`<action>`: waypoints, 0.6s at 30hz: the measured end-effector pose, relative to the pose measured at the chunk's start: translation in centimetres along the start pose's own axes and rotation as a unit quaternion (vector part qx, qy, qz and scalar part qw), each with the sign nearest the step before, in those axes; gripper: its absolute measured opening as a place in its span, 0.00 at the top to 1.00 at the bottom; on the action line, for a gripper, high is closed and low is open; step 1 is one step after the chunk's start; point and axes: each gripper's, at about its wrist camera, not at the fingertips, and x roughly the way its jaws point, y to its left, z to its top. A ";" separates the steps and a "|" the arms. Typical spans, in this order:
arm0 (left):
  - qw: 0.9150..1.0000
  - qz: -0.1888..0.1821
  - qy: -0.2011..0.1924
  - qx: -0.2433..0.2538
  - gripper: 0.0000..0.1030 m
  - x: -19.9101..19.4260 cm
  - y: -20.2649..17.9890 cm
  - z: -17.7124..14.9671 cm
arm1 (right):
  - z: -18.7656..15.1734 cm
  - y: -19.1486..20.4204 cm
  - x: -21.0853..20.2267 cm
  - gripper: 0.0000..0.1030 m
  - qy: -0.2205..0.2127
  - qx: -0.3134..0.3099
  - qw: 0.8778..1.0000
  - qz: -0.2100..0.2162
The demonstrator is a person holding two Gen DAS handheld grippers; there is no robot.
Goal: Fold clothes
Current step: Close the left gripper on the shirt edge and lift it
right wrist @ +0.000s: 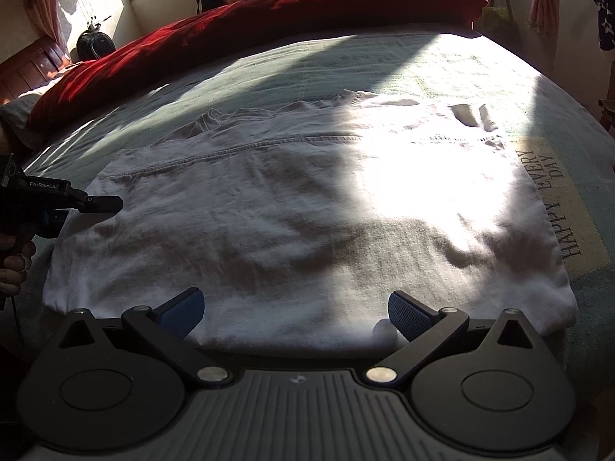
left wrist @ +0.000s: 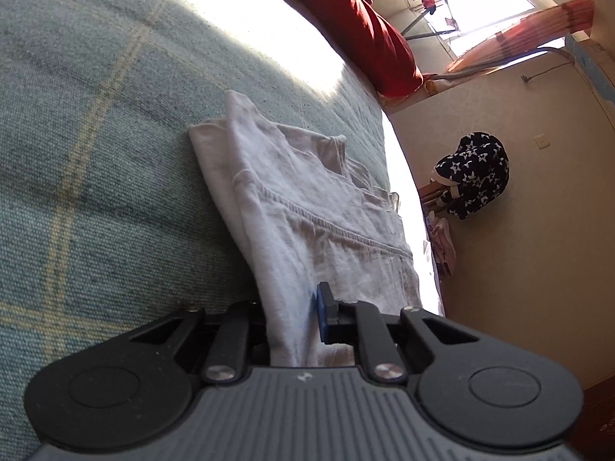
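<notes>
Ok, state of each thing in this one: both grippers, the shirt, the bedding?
Left gripper: shut on the shirt's edge.
Right gripper: open, at the shirt's near edge, gripping nothing.
Shirt: white, spread flat on the bed, wrinkled, partly folded, with a hem lying across it.
Sheet: green plaid, spread under the shirt.
Red quilt: bunched along the bed's far side.

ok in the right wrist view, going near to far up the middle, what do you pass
right gripper → white shirt → green bedspread → red quilt
</notes>
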 end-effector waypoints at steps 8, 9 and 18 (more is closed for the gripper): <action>0.999 -0.017 -0.020 0.028 0.89 -1.6 -2.5 0.6 | 2.6 0.7 -0.1 0.00 -0.031 0.033 0.996 0.079; 0.999 -0.016 -0.020 0.032 0.89 -1.6 -2.8 0.7 | 2.9 1.1 0.3 0.00 -0.030 0.038 0.994 0.095; 0.998 -0.021 -0.026 0.044 0.89 -2.3 -3.5 0.5 | 4.1 4.8 4.0 0.00 -0.006 0.007 0.992 0.124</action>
